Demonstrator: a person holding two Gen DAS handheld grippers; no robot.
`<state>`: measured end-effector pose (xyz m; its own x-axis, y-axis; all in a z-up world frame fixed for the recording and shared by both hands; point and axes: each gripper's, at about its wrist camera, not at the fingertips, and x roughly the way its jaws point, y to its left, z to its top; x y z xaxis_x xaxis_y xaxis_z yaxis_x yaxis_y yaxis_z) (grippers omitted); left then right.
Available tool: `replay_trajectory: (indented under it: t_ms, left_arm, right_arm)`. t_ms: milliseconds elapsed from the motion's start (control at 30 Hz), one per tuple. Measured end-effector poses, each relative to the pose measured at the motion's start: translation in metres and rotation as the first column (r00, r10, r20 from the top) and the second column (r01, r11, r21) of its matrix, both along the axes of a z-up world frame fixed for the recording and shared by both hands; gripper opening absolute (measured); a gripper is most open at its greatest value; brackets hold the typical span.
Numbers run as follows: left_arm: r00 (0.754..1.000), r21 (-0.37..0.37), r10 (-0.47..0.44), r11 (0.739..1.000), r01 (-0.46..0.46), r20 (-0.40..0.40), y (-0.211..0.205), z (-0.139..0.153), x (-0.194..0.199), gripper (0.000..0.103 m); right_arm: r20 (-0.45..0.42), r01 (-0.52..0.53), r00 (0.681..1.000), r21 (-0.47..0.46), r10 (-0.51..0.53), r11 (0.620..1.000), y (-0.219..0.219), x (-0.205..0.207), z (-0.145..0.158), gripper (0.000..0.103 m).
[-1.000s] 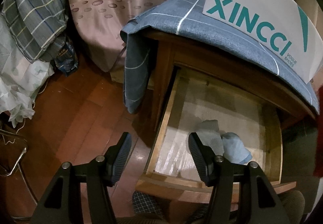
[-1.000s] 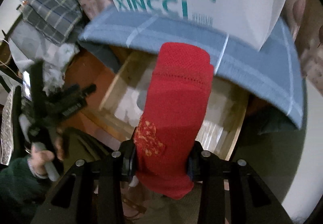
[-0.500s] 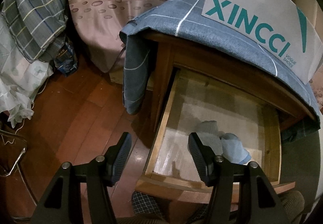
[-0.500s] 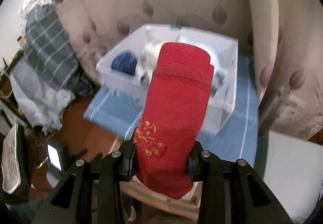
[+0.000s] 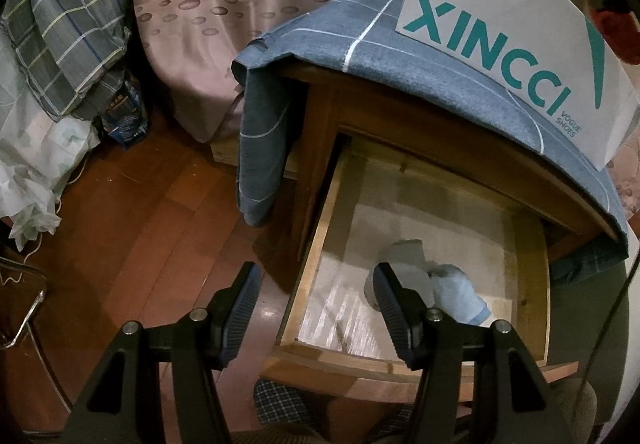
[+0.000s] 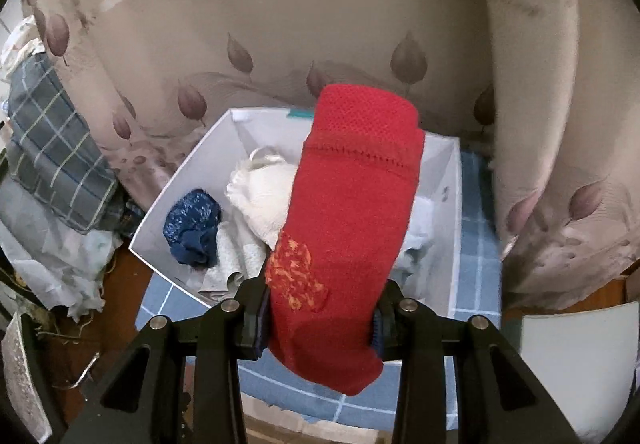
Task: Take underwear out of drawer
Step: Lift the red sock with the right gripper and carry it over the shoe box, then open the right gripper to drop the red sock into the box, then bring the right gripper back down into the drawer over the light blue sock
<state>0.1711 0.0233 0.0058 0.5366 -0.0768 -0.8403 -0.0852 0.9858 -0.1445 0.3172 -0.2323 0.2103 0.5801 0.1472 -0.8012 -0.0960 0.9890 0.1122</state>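
Above the white cardboard shoebox [image 6: 454, 203] now, right gripper [image 6: 320, 318] clamps folded red knit underwear [image 6: 352, 228], clear of the wooden drawer [image 5: 540, 264]; left gripper [image 5: 316, 308] gapes empty.

Two folded garments [image 5: 436, 280] in one drawer [image 5: 524, 328] — three garments [image 6: 240, 211] in one box [image 6: 188, 179] — one red roll [image 6: 352, 203].

Open wooden drawer [image 5: 532, 276] pulled out, wide bare floor inside at the near left and far end; only a grey and light-blue bundle of folded cloth [image 5: 436, 280] near the middle. Overhung at the far side by the wooden cabinet top under a blue checked cloth [image 5: 400, 55]. Bare reddish wooden floor [image 5: 140, 211] free to the left. White cardboard box [image 6: 454, 203] open on top, already crowded with a dark blue bundle [image 6: 192, 228] and white cloth [image 6: 264, 191]. Leaf-patterned beige bedding [image 6: 320, 23] close behind it.
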Motion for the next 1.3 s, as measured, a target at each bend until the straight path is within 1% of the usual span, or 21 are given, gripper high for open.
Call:
replay_trajectory:
  t_ms: [233,333,467,533,600,700,767,833,967,1133,1200,1300]
  left_arm:
    - [1.0,-0.006,0.0,1.0,0.0,-0.004,-0.001,0.0,0.001,0.06]
    - [1.0,-0.007,-0.001,1.0,0.001,-0.005,-0.002,0.0,0.001,0.06]
    - [1.0,-0.005,-0.003,1.0,0.003,-0.006,-0.002,-0.001,0.002,0.06]
    - [1.0,-0.003,-0.001,1.0,0.001,-0.006,-0.002,-0.001,0.002,0.06]
    - [1.0,-0.007,-0.001,1.0,0.001,-0.008,-0.002,-0.002,0.002,0.06]
    - [1.0,-0.008,0.0,1.0,0.0,-0.01,-0.002,-0.001,0.003,0.06]
    - [1.0,-0.002,-0.001,1.0,0.001,-0.01,-0.003,-0.001,0.003,0.06]
    - [1.0,0.001,-0.001,1.0,0.001,-0.013,-0.003,-0.002,0.003,0.06]
    - [1.0,0.006,0.001,1.0,0.0,-0.02,-0.002,-0.003,0.003,0.06]
    - [1.0,0.006,0.003,1.0,-0.003,-0.027,-0.001,-0.003,0.004,0.06]
    - [1.0,0.015,0.002,1.0,-0.002,-0.029,-0.002,-0.003,0.005,0.06]
    - [0.999,0.029,-0.001,1.0,0.002,-0.032,-0.004,-0.004,0.005,0.06]
  right_arm:
    - [-0.069,0.018,0.997,-0.014,-0.019,1.0,0.001,0.023,-0.039,0.035]
    - [-0.06,0.03,0.998,-0.035,-0.032,0.999,-0.002,0.03,-0.046,0.035]
    - [-0.071,0.046,0.996,-0.069,-0.051,0.997,-0.004,0.041,-0.054,0.036]
    - [-0.073,0.045,0.996,-0.089,-0.052,0.995,-0.001,0.045,-0.057,0.037]
    - [-0.068,0.042,0.996,-0.097,-0.049,0.994,0.002,0.044,-0.058,0.041]
    - [-0.05,0.04,0.998,-0.111,-0.045,0.993,0.005,0.039,-0.057,0.049]
    - [-0.03,0.032,0.999,-0.126,-0.037,0.991,0.007,0.034,-0.053,0.062]
    - [-0.012,0.028,0.999,-0.139,-0.03,0.99,0.007,0.028,-0.047,0.067]
    - [0.012,0.014,1.0,-0.157,-0.012,0.987,0.006,0.014,-0.029,0.07]
    - [0.045,-0.027,0.998,-0.179,0.035,0.984,0.006,-0.016,-0.005,0.07]
    - [0.044,-0.038,0.998,-0.191,0.048,0.981,0.008,-0.029,0.0,0.07]
    - [0.045,-0.064,0.996,-0.176,0.073,0.982,0.004,-0.052,0.005,0.07]
